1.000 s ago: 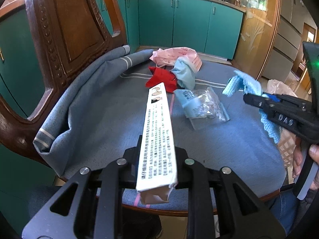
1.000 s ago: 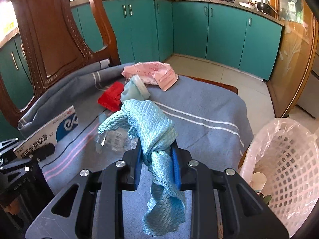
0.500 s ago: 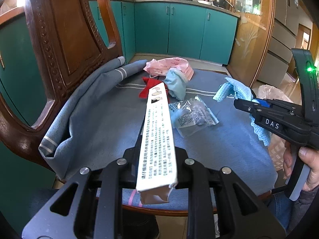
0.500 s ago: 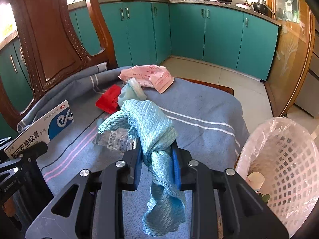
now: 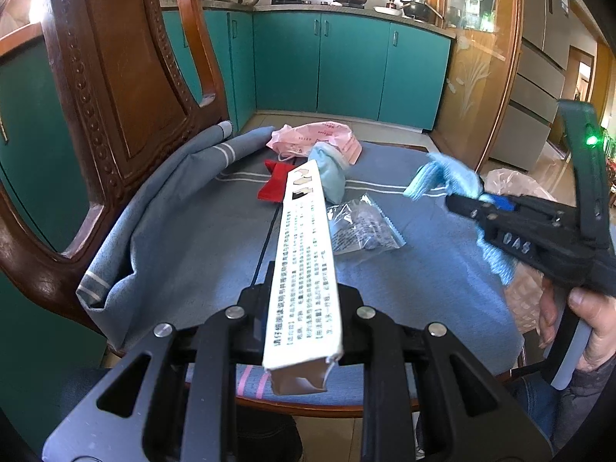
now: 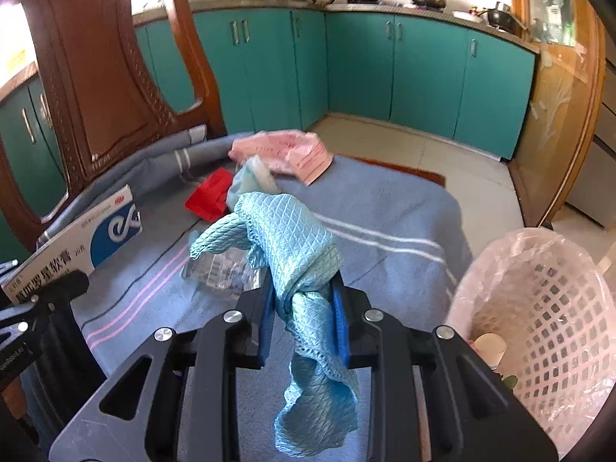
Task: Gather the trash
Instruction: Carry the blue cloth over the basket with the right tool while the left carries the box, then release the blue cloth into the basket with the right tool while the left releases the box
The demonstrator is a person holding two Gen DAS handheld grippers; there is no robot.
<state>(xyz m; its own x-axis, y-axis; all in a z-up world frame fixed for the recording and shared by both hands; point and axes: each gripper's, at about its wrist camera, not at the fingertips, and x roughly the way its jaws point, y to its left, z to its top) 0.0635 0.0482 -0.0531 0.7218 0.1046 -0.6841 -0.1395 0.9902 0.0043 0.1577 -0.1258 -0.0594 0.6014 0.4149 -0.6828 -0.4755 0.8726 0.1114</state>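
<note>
Both grippers lifted slightly | left gripper (image 5: 302, 308) clamps box (image 5: 304, 265) | right gripper (image 6: 304, 308) pinches cloth (image 6: 292, 246) (tail dangling) beside basket (image 6: 539, 308) | risk: cloth snags rim | wrappers (image 5: 362, 227) remain on chair cover (image 5: 173, 231)

1. Long white medicine box (image 5: 304, 265), printed text on top, held lengthwise above the table.
2. Crumpled light-blue cloth (image 6: 296, 261), clamped and hanging.
3. Pink bag (image 6: 285, 150), red packet (image 6: 208, 196) and clear wrapper (image 5: 362, 227) lying on the table.
4. Pink lined basket (image 6: 539, 308) beside the table.
</note>
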